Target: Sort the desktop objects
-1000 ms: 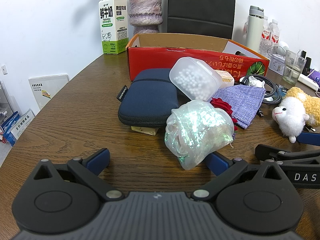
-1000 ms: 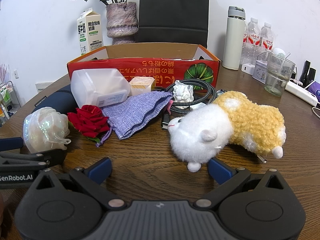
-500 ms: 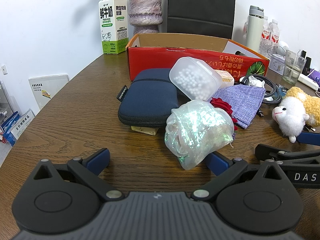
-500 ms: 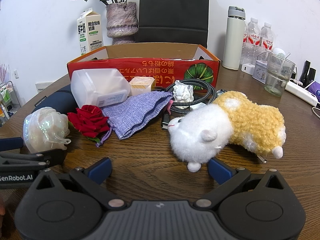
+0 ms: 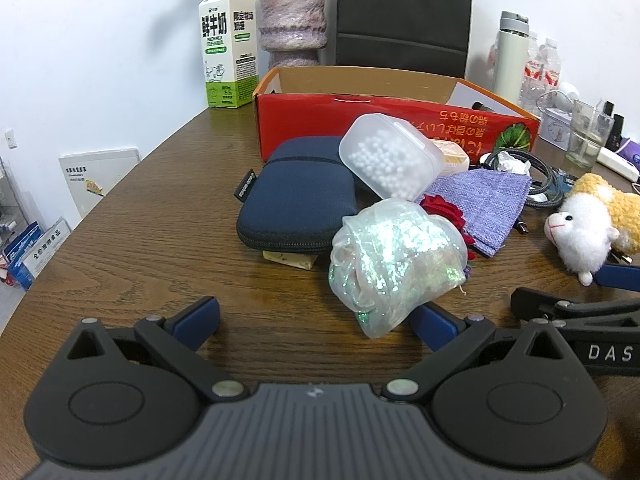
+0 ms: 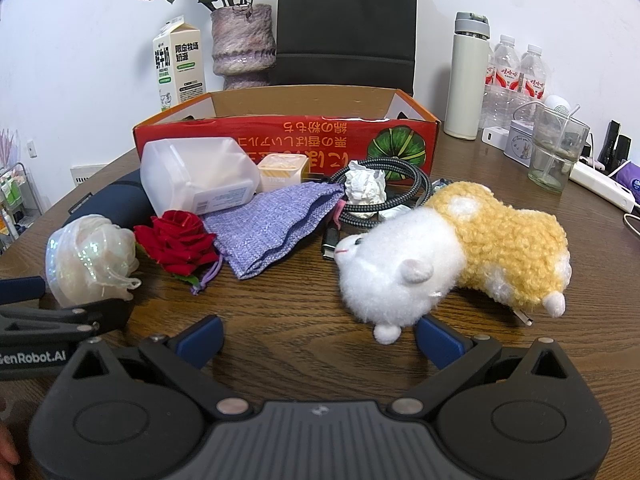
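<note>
My left gripper (image 5: pixel 316 320) stands open low over the wooden table (image 5: pixel 140 240). An iridescent organza bag (image 5: pixel 396 256) lies just ahead, touching its right finger. Behind the bag are a navy zip pouch (image 5: pixel 296 204), a translucent box of white beads (image 5: pixel 390 156), a red rose (image 5: pixel 444 210) and a purple woven pouch (image 5: pixel 484 200). My right gripper (image 6: pixel 320 340) is open too. A white and yellow plush toy (image 6: pixel 440 256) lies ahead of it, its head close to the right finger. The red cardboard box (image 6: pixel 288 142) stands open behind the pile.
A braided cable (image 6: pixel 404 184) with crumpled paper (image 6: pixel 366 188) lies by the box. A milk carton (image 6: pixel 178 68) and a vase (image 6: pixel 244 44) stand at the back left. At the right are a flask (image 6: pixel 468 76), bottles, a glass (image 6: pixel 556 148) and a power strip (image 6: pixel 600 188).
</note>
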Tool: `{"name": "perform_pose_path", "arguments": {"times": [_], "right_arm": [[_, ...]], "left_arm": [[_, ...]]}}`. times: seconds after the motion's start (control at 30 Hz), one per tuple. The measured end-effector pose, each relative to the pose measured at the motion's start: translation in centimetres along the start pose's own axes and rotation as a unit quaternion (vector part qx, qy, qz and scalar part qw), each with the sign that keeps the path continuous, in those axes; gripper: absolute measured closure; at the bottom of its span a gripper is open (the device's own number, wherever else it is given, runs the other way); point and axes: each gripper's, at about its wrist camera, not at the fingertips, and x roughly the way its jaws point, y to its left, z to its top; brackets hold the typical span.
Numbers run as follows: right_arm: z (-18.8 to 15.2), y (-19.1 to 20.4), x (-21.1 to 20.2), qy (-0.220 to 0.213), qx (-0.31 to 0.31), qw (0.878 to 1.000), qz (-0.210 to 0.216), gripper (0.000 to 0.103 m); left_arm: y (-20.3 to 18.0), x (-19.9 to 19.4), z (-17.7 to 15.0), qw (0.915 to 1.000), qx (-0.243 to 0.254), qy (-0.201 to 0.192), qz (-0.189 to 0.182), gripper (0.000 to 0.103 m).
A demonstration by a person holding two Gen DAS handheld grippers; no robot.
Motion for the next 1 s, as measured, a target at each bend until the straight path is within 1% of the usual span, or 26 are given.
{"name": "perform_pose_path", "arguments": {"times": [0.07, 0.17, 0.2, 0.27, 0.33, 0.37, 0.43, 0.5, 0.53, 0.6, 0.67, 0.73, 0.77, 0.8, 0.83, 0.9, 0.93, 0.97, 1.0], "right_arm": [[0.0, -0.2, 0.0, 0.0, -0.001, 1.0, 0.0, 0.0], [0.0, -0.3, 0.2, 0.0, -0.001, 1.0, 0.001, 0.0], [-0.1, -0.4, 0.3, 0.0, -0.001, 1.0, 0.001, 0.0], [-0.2, -0.4, 0.4, 0.0, 0.0, 1.0, 0.001, 0.0], [-0.4, -0.4, 0.3, 0.0, -0.008, 1.0, 0.009, 0.0], [-0.6, -0.5, 0.0, 0.001, -0.011, 1.0, 0.014, 0.0], [-1.2, -1.0, -0.7, 0.001, -0.014, 1.0, 0.019, 0.0], [-1.8, -1.4, -1.8, 0.0, -0.009, 1.0, 0.02, 0.0], [-2.0, -1.8, -2.5, -0.009, -0.004, 1.0, 0.023, 0.0], [-2.3, -3.3, -4.5, -0.051, 0.012, 0.998, 0.031, 0.001], [-1.9, -5.1, -6.0, -0.088, 0.035, 0.995, 0.028, 0.001], [-1.3, -6.7, -6.7, -0.116, 0.054, 0.992, 0.007, 0.001], [-0.9, -7.4, -6.7, -0.125, 0.053, 0.991, -0.007, 0.001], [-0.6, -7.9, -6.5, -0.126, 0.044, 0.991, -0.019, 0.001], [-0.3, -8.4, -6.1, -0.124, 0.032, 0.991, -0.029, 0.001], [0.4, -9.4, -5.3, -0.122, 0.015, 0.991, -0.043, 0.002], [0.5, -10.0, -4.9, -0.122, 0.013, 0.992, -0.041, 0.002], [0.7, -10.7, -4.2, -0.119, 0.018, 0.992, -0.031, 0.002], [1.1, -11.8, -3.3, -0.114, 0.037, 0.993, -0.012, 0.002]], "left_arm": [[0.0, -0.3, 0.0, 1.0, 0.004, 0.001, -0.006, 0.0], [0.3, -0.9, -0.3, 0.9999, -0.01, -0.005, 0.006, 0.0], [0.5, -1.3, -0.3, 0.9997, -0.017, -0.017, 0.011, 0.0], [0.8, -2.9, -0.6, 0.9977, -0.029, -0.062, -0.001, 0.0], [0.8, -4.1, -0.8, 0.9955, -0.034, -0.088, -0.012, 0.0], [0.8, -4.5, -0.8, 0.9947, -0.037, -0.095, -0.016, 0.0], [0.9, -4.8, -0.6, 0.9946, -0.048, -0.089, -0.026, 0.001], [1.0, -5.0, -0.5, 0.9936, -0.061, -0.084, -0.045, 0.006], [0.9, -5.1, -0.4, 0.9929, -0.062, -0.086, -0.054, 0.007], [0.2, -5.3, -0.3, 0.992, -0.044, -0.098, -0.067, 0.008], [-1.1, -4.9, -0.3, 0.9926, -0.009, -0.104, -0.061, 0.01], [-2.6, -4.3, -0.3, 0.9935, 0.022, -0.104, -0.042, 0.025], [-3.2, -4.0, -0.3, 0.9936, 0.034, -0.103, -0.032, 0.03], [-3.6, -3.7, -0.3, 0.9941, 0.039, -0.098, -0.026, 0.04], [-3.7, -3.4, -0.2, 0.9948, 0.039, -0.091, -0.024, 0.044], [-3.4, -2.8, 0.0, 0.996, 0.024, -0.076, -0.039, 0.044], [-3.1, -2.8, -0.1, 0.9961, 0.015, -0.075, -0.043, 0.049], [-2.9, -2.9, -0.2, 0.996, 0.009, -0.079, -0.04, 0.051], [-2.7, -3.1, -0.2, 0.996, 0.005, -0.082, -0.035, 0.051]]}}
